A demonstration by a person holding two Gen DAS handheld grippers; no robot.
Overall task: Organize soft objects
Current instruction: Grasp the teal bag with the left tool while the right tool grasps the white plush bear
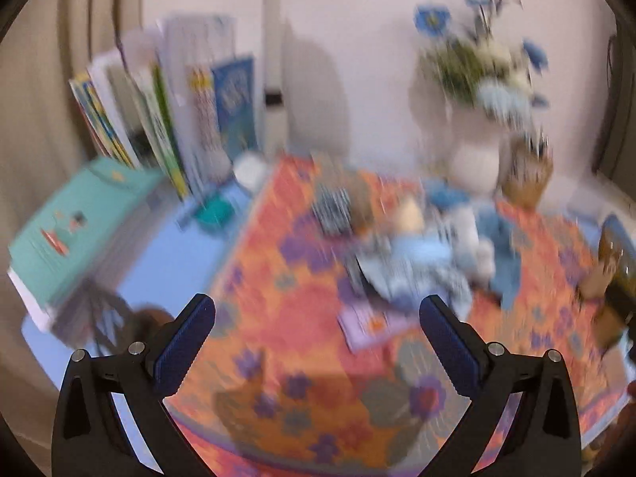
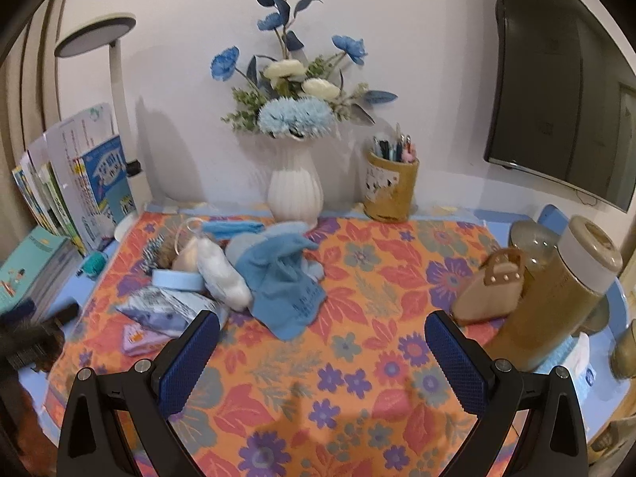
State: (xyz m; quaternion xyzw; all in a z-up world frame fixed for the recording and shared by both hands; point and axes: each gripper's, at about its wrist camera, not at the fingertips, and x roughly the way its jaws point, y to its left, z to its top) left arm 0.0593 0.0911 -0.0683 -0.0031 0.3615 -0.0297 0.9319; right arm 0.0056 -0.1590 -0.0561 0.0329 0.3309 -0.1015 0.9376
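A heap of soft things lies on the orange floral cloth [image 2: 357, 318]: a blue towel [image 2: 286, 282], a white padded pouch [image 2: 222, 274], a light blue roll [image 2: 177, 279], a patterned packet [image 2: 171, 310] and a small purple pack [image 2: 137, 338]. My right gripper [image 2: 322, 351] is open and empty, hovering in front of the heap. The left wrist view is blurred by motion; the heap [image 1: 417, 254] shows ahead of my open, empty left gripper [image 1: 318, 338].
A white vase of blue flowers [image 2: 294, 190] and a pen holder [image 2: 391, 190] stand at the back. Books [image 2: 79, 183] and a lamp [image 2: 115, 79] are on the left. A tan toy handbag [image 2: 491, 290] and a tall jar [image 2: 556, 298] are on the right.
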